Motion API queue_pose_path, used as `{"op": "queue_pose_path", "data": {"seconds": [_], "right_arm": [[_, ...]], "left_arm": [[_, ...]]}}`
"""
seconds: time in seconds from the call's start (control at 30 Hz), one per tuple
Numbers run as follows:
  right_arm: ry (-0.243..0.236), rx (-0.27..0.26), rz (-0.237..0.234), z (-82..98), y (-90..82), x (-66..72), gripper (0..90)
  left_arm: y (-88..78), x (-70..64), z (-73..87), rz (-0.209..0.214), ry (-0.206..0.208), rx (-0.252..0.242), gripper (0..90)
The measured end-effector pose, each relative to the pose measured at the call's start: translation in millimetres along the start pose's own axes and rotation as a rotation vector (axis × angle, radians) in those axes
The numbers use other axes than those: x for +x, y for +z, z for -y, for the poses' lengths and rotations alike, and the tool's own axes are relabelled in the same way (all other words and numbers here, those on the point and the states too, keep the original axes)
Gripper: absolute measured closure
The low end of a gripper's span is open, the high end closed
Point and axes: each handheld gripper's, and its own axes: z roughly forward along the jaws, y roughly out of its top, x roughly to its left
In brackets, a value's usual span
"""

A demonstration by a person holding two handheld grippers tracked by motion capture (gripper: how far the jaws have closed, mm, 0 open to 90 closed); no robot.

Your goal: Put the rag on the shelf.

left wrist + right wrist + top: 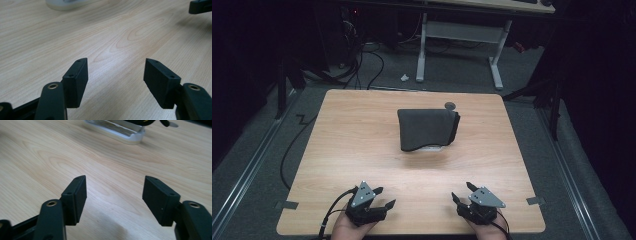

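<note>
Dark grey folded fabric pouch [426,129] sits at table centre, lying partly over a pale white shallow tray [432,147] whose edge shows under its 6 o'clock side; what's inside either can't be seen. Small grey round disc [450,105] just off the pouch at 1 o'clock. Light wood-grain table [352,150]. Left claw [382,197] at 7 o'clock, jaws wide, nothing between them. Right claw [463,192] at 5 o'clock, likewise wide and empty. Both well apart from the pouch.
</note>
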Motion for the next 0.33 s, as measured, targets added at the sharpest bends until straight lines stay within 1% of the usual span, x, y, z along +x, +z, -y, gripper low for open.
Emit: {"op": "queue_pose_path", "data": {"seconds": [0.03,0.07,0.17,0.23,0.33], "right_arm": [[0.018,0.006,-0.011,1.0,1.8,-1.7,36.4],[0.027,0.012,-0.012,1.2,2.9,-3.1,36.3],[0.016,0.008,0.0,0.9,3.7,-4.5,36.4],[0.022,0.012,-0.003,2.6,3.4,-5.4,36.5],[0.017,0.014,-0.003,4.1,2.8,-5.8,36.5]], "left_arm": [[0.3,1.9,1.1,0.004,-0.003,0.002,36.7],[0.2,2.6,2.2,0.006,-0.008,0.003,36.6],[-0.5,3.5,3.5,0.006,-0.008,0.008,36.5],[-2.2,3.9,3.0,0.008,-0.017,-0.004,36.4],[-2.8,4.0,2.1,0.011,-0.027,-0.013,36.4]]}}
